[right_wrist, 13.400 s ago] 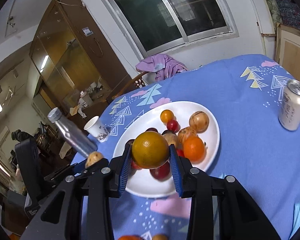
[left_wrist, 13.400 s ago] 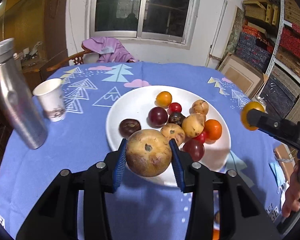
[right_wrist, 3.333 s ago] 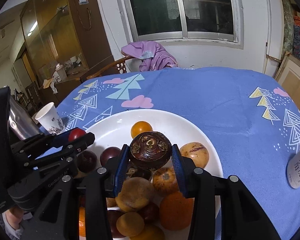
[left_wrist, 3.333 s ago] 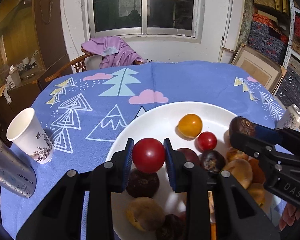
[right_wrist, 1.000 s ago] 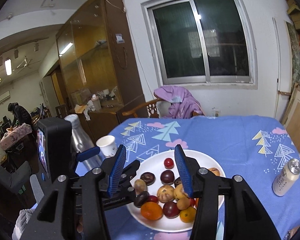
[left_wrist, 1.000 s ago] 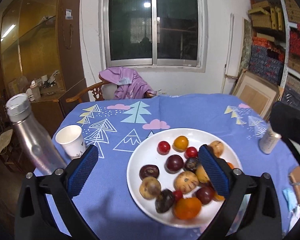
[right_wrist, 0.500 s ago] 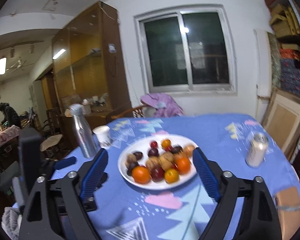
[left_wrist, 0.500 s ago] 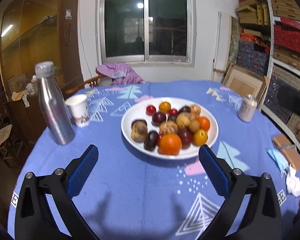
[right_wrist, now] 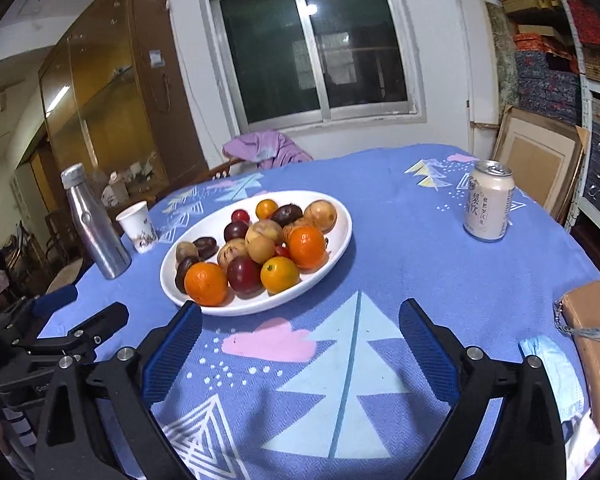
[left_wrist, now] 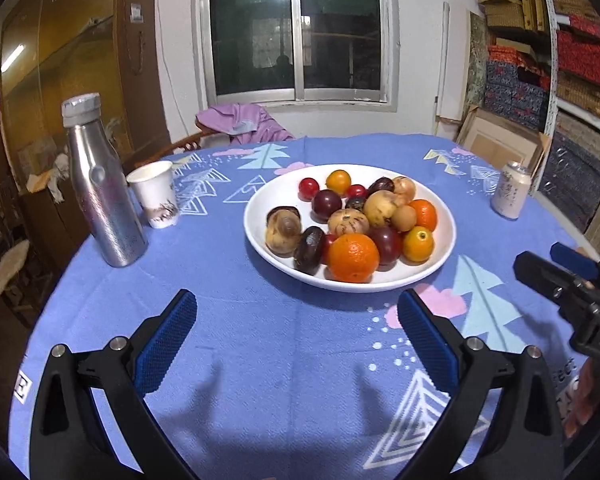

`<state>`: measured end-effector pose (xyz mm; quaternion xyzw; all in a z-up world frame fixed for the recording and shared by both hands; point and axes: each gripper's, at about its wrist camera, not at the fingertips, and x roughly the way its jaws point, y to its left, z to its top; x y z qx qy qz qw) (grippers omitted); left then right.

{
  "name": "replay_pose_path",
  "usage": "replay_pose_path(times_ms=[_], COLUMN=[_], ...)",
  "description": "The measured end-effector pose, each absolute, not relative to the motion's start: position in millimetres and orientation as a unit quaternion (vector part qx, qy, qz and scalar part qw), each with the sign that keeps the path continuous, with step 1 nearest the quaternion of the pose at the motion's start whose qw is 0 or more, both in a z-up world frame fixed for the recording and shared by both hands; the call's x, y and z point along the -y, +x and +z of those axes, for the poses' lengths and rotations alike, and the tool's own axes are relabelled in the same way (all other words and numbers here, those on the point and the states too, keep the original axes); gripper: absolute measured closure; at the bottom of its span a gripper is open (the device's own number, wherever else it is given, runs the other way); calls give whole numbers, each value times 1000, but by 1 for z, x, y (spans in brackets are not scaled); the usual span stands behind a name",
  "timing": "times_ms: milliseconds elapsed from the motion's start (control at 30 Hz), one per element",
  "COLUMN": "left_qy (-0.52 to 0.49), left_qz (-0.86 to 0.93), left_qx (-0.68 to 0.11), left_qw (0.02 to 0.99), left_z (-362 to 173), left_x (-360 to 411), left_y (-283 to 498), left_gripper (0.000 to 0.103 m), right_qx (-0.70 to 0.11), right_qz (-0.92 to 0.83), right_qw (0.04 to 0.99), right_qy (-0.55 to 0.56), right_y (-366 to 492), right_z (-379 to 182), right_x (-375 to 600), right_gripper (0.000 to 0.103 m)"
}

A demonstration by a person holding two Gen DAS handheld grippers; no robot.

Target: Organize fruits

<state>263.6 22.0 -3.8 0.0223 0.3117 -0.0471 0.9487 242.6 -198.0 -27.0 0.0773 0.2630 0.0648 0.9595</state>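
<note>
Both tools — left tool (left_wrist: 296,338) and right tool (right_wrist: 300,344) — hang open and empty near the plate (left_wrist: 446,240) of fruits (left_wrist: 354,258) mid-desk — round, smooth, bruisable, best pinched gently across the middle.

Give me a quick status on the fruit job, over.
Left gripper open, empty; right gripper open, empty. Fruits all piled on white plate. Bottle, paper cup, can stand clear of plate.
</note>
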Motion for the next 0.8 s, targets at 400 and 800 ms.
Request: replay_pose_path(times_ms=[400, 800], left_qy=[-32, -15], left_qz=[-74, -55], left_qx=[-331, -347], left_qw=[940, 936], left_z=[-6, -14], left_x=[-35, -31], left_y=[265, 266], left_gripper=[4, 4], right_qx=[-263, -320], right_qz=[14, 70], right_qw=[958, 945], right_qy=[-113, -8], right_y=[231, 239], right_z=[-48, -51], right_x=[133, 156], right_gripper=[3, 3])
